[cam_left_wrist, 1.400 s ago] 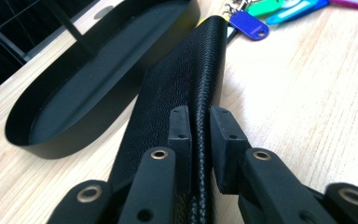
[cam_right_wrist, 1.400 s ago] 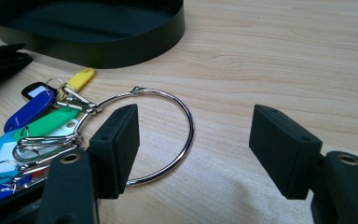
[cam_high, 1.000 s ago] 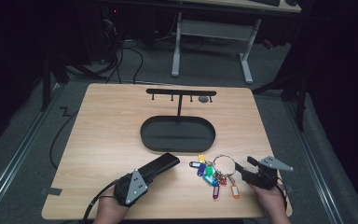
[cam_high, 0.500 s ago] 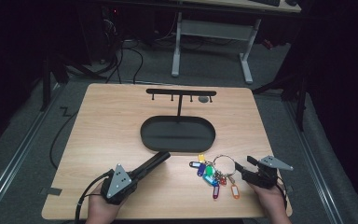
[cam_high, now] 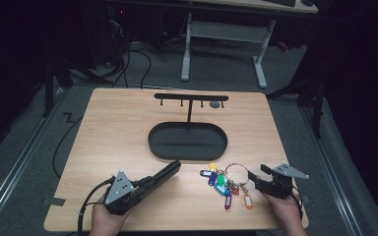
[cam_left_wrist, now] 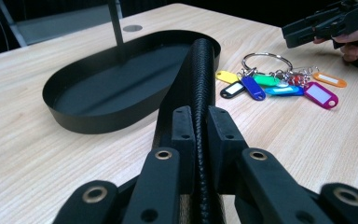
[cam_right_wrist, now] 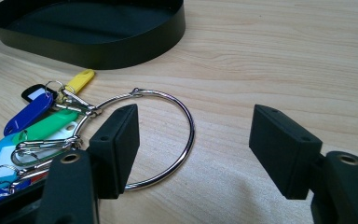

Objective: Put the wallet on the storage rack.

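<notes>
My left gripper is shut on one end of a long black textured case, which points up and right toward the tray. In the left gripper view both pads press on the case, held a little above the wood. A silver key ring with several coloured tags lies flat at the front right. My right gripper stands open just right of it. In the right gripper view its left pad hovers over the ring, and nothing is between the pads.
A black oval tray sits mid-table, with a thin black post and a hook bar rising behind it. A round grommet is in the tabletop at the back. Dark floor, cables and a desk frame lie beyond the table.
My left gripper has drawn back to the left with the black case in it, rising slightly. The right gripper and the keys have stayed put.
</notes>
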`<action>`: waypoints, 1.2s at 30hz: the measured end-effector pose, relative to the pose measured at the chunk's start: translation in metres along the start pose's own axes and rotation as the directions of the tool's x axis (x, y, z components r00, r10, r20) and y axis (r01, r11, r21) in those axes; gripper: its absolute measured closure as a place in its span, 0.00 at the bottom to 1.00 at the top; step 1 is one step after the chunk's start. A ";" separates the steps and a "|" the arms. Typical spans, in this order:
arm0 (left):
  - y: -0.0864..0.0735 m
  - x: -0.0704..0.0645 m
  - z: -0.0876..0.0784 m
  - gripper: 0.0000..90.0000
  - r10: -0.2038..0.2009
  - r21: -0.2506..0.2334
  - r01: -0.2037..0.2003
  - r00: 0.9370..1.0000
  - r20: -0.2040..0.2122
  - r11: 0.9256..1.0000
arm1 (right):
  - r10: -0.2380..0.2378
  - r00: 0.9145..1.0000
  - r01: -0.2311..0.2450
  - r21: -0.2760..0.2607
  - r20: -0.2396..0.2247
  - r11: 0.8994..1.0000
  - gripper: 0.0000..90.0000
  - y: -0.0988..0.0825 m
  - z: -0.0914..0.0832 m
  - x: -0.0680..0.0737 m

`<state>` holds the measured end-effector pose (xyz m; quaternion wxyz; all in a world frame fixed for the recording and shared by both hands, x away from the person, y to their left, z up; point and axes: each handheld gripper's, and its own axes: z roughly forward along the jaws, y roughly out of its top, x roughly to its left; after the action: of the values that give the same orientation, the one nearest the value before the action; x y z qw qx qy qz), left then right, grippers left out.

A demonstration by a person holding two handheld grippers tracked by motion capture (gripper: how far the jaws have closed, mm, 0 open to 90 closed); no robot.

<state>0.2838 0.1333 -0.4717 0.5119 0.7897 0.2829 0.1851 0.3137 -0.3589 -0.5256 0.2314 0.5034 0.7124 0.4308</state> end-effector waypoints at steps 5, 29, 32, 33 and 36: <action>-0.006 0.004 0.005 0.88 -0.017 0.013 0.017 1.000 -0.011 1.000 | 0.018 1.000 -0.018 0.006 0.001 1.000 0.37 0.000 0.000 -0.001; -0.007 0.007 0.015 0.51 0.081 0.116 -0.072 0.994 -0.068 0.991 | -0.005 1.000 0.005 -0.013 0.003 1.000 0.36 0.000 -0.001 0.000; -0.005 0.006 0.016 0.54 0.123 0.157 -0.110 0.990 -0.071 0.981 | 0.001 1.000 -0.001 -0.021 0.010 1.000 0.37 0.001 -0.001 0.000; -0.004 0.004 0.017 0.55 0.148 0.172 -0.134 0.986 -0.074 0.976 | 0.002 1.000 -0.002 -0.021 0.012 1.000 0.37 0.001 -0.001 0.000; -0.004 0.002 0.017 0.56 0.184 0.196 -0.163 0.979 -0.089 0.967 | 0.005 1.000 -0.004 -0.028 0.019 1.000 0.37 0.001 -0.002 0.001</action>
<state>0.2938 0.1239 -0.4818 0.4010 0.8452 0.2559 0.2436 0.3120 -0.3587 -0.5233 0.2444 0.5059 0.7027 0.4365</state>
